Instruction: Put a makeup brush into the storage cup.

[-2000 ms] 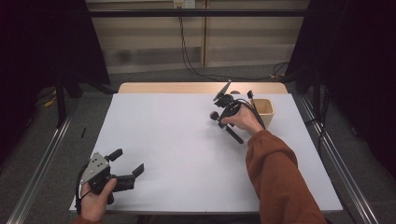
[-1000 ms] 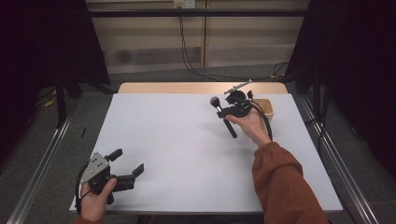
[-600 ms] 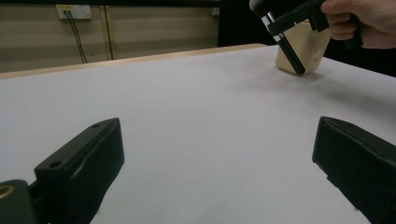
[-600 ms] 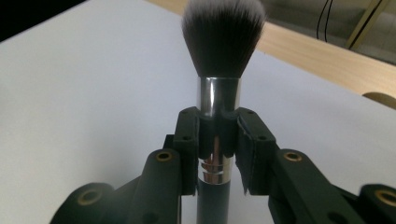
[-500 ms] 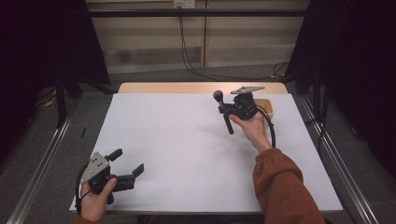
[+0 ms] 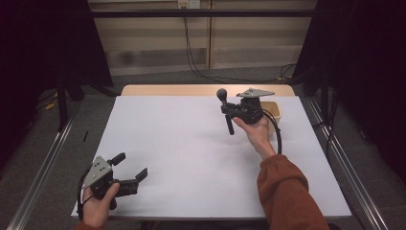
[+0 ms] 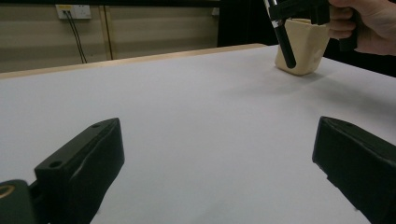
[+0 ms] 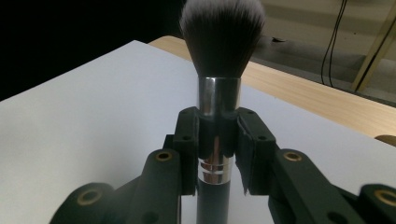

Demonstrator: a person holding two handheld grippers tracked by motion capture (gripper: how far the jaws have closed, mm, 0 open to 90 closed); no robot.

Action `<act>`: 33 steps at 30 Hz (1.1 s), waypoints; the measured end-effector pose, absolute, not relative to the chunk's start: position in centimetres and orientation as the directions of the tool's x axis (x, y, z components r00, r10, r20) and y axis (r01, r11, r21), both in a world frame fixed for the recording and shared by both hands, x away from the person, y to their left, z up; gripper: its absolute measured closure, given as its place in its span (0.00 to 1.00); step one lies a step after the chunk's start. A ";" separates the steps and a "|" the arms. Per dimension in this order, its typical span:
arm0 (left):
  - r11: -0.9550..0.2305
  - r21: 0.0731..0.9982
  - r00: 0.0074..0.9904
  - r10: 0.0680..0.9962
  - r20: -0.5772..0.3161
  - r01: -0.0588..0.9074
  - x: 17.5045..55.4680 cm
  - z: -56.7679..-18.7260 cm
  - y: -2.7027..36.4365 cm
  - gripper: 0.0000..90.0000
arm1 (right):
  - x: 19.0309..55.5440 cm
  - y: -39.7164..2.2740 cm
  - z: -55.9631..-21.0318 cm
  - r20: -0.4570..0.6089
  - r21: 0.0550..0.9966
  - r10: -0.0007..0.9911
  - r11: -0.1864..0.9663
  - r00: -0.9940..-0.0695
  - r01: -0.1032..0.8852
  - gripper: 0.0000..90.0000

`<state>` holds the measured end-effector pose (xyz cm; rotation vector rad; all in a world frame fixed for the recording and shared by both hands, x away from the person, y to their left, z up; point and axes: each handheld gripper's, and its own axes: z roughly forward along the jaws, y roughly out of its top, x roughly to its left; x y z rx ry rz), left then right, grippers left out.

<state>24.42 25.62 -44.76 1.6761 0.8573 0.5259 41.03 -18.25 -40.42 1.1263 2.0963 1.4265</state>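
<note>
Black jaws of the right gripper were clamped on the silver ferrule of a makeup brush, which was held above the white table near its far right corner, bristles toward the far edge. A beige cup stood just beside it at that corner. The left gripper rested at the near left corner, jaws wide and empty. Step in hand, by judgement: carrying the brush. The next move likely called for aligning the handle with the cup's mouth before lowering.

Right gripper clamping a makeup brush beside beige cup, left gripper agape at white table corner
</note>
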 end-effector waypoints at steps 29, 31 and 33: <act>-0.112 0.958 0.634 0.769 -0.085 0.265 24.4 -44.7 25.6 0.03 | 39.5 -21.0 -36.2 0.153 0.945 0.796 0.054 -0.586 0.321 0.80; -0.113 0.958 0.634 0.769 -0.085 0.265 24.4 -44.7 25.6 0.03 | 39.5 -21.3 -35.9 0.151 0.948 0.801 0.050 -0.579 0.316 0.80; -0.113 0.958 0.633 0.769 -0.084 0.265 24.4 -44.7 25.6 0.03 | 39.4 -21.7 -35.6 0.148 0.949 0.805 0.047 -0.574 0.311 0.80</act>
